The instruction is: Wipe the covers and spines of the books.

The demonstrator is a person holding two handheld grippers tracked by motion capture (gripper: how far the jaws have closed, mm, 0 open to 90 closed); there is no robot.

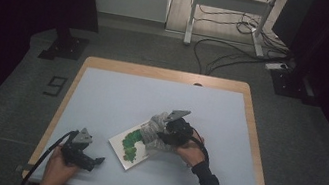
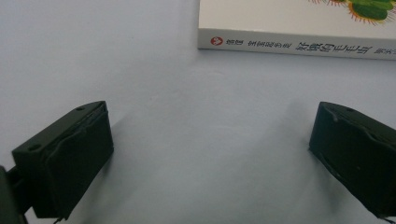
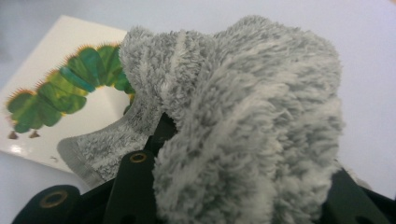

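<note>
Grey fleece cloth (image 3: 243, 116) bunches in my right gripper's (image 1: 166, 132) clamp, lower centre; dragging could shove the book (image 1: 129, 146). Left gripper (image 1: 90, 158) gapes, empty.

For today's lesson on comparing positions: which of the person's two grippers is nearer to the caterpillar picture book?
Right. The right gripper, shut on a fluffy grey cloth, is over the book's far edge. The left gripper, jaws open, rests on the table beside the book, apart from it.

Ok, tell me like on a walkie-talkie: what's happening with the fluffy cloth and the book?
Right tongs shut on grey cloth, over the caterpillar book. Left tongs open, short of the book. Nothing in the way.
</note>
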